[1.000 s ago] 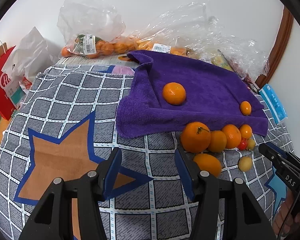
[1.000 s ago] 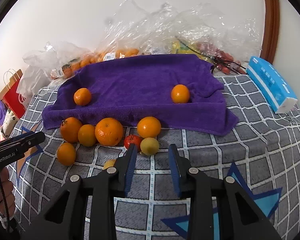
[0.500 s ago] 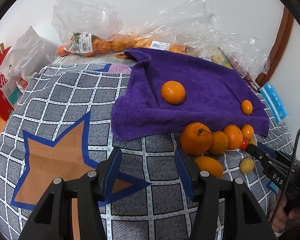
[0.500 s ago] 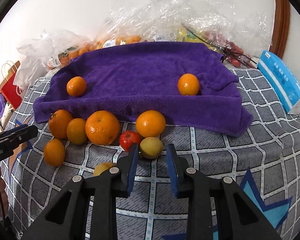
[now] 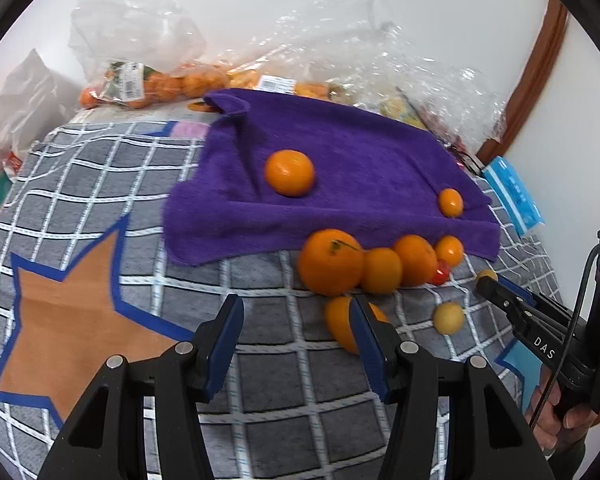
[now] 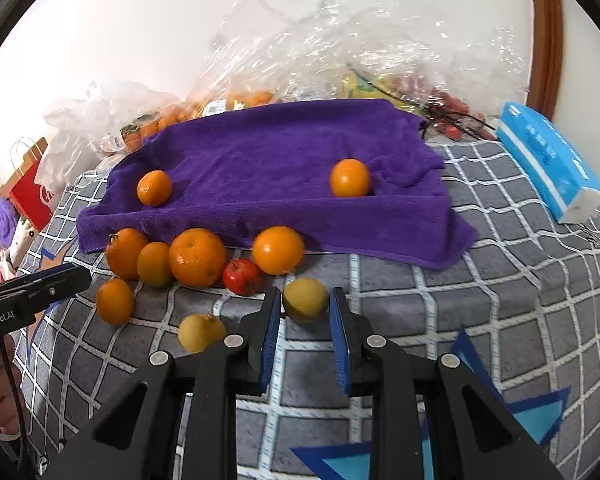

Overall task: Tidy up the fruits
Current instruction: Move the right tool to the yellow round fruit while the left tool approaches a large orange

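**Right gripper lined up on the yellow fruit**

Right gripper (image 6: pixel 305 312) sits low over the checked cloth (image 6: pixel 480 304) with its jaws narrowly apart; a yellow fruit (image 6: pixel 305 300) lies right between the fingertips, can't tell if the pads touch it yet; a second yellow one (image 6: pixel 201 332) is just left of the gripper, a red fruit (image 6: pixel 242 276) just beyond; oranges (image 6: pixel 197 257) line the edge of the purple towel (image 6: pixel 280 152), two more on it. Left gripper (image 5: pixel 296 320) hangs wide open, holding nothing; one orange (image 5: pixel 342 324) lies just past its right finger, partly hidden.
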`<action>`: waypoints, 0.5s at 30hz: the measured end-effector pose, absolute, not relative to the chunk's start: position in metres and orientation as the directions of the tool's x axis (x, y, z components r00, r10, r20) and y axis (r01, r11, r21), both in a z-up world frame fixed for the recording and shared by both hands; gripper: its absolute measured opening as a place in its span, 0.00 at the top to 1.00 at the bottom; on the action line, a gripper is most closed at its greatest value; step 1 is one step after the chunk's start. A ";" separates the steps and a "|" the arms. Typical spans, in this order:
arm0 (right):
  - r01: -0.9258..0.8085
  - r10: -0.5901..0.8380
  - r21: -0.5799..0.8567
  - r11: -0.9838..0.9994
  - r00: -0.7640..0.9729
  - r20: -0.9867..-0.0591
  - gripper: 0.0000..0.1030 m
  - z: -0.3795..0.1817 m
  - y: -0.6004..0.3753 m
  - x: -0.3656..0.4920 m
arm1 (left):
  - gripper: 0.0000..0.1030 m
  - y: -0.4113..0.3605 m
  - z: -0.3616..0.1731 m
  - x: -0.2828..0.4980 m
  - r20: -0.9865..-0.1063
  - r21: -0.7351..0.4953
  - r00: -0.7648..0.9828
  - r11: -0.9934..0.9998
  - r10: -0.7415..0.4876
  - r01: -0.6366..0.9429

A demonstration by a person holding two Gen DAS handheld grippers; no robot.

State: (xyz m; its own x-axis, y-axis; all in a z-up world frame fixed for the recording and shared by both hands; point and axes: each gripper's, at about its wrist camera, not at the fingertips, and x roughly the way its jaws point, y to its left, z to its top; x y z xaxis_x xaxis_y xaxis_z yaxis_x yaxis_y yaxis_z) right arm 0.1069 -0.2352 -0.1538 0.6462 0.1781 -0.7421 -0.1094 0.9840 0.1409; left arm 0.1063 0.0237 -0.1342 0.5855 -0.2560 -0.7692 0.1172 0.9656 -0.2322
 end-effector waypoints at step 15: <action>-0.104 0.193 0.166 0.981 0.641 -0.743 0.76 -0.157 -0.255 0.089 | 0.49 -0.010 -0.149 0.109 -0.781 -0.294 0.522 0.939 -0.343 0.177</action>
State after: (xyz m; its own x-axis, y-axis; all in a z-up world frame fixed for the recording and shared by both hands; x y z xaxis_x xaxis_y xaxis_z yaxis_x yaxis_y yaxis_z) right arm 0.0885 -0.2554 -0.1572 0.6408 0.1933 -0.7430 -0.1038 0.9807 0.1656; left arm 0.1090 -0.0103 -0.1489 0.5219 -0.3430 -0.7810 0.1774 0.9392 -0.2940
